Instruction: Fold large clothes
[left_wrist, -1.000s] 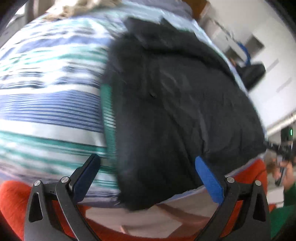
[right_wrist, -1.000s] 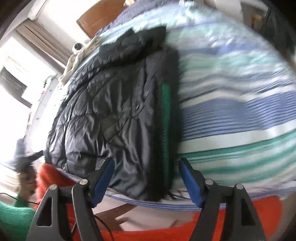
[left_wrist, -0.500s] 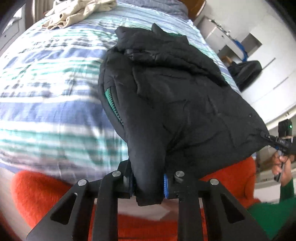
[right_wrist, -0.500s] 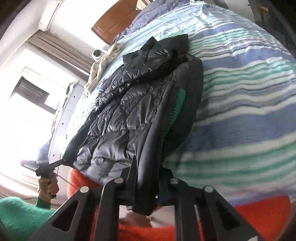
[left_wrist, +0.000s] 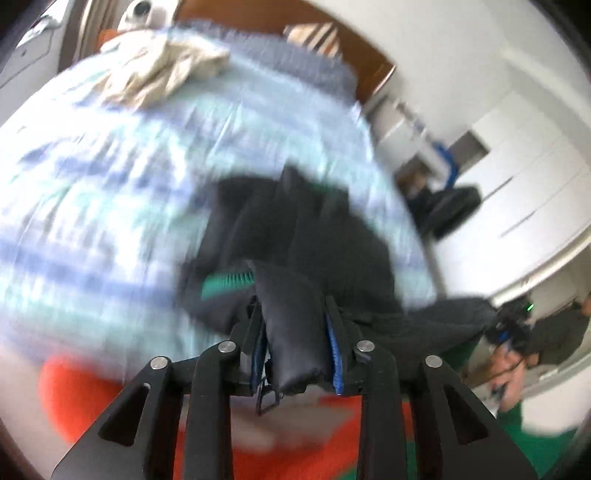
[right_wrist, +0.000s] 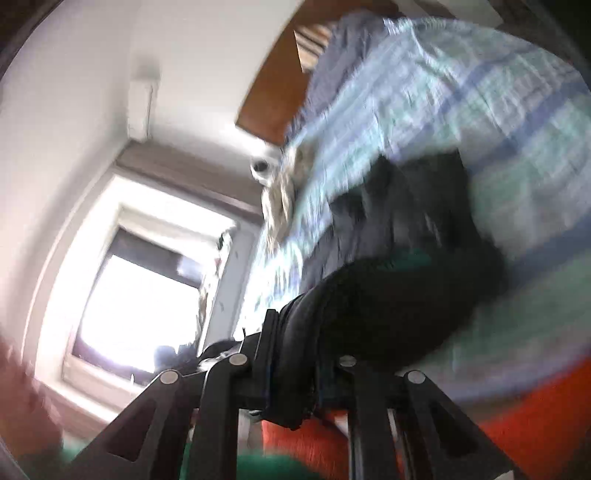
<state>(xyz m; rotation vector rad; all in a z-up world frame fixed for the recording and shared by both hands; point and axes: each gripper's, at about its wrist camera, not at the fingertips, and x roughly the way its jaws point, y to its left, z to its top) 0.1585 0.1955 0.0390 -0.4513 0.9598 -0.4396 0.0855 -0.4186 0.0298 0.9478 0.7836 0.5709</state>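
Nearest, the left gripper (left_wrist: 299, 354) has its jaws closed on a padded hem of the black jacket (left_wrist: 295, 236); they have just opened slightly, with the fabric still between them. The right gripper (right_wrist: 295, 373) holds another thick fold of the same hem. The jacket looks soft, puffy and probably light, with a slippery shell, so the firm hem is a good place to hold. Its far part lies on the striped bed (left_wrist: 92, 184), which has open room left. Beyond lies a beige garment (left_wrist: 159, 70).
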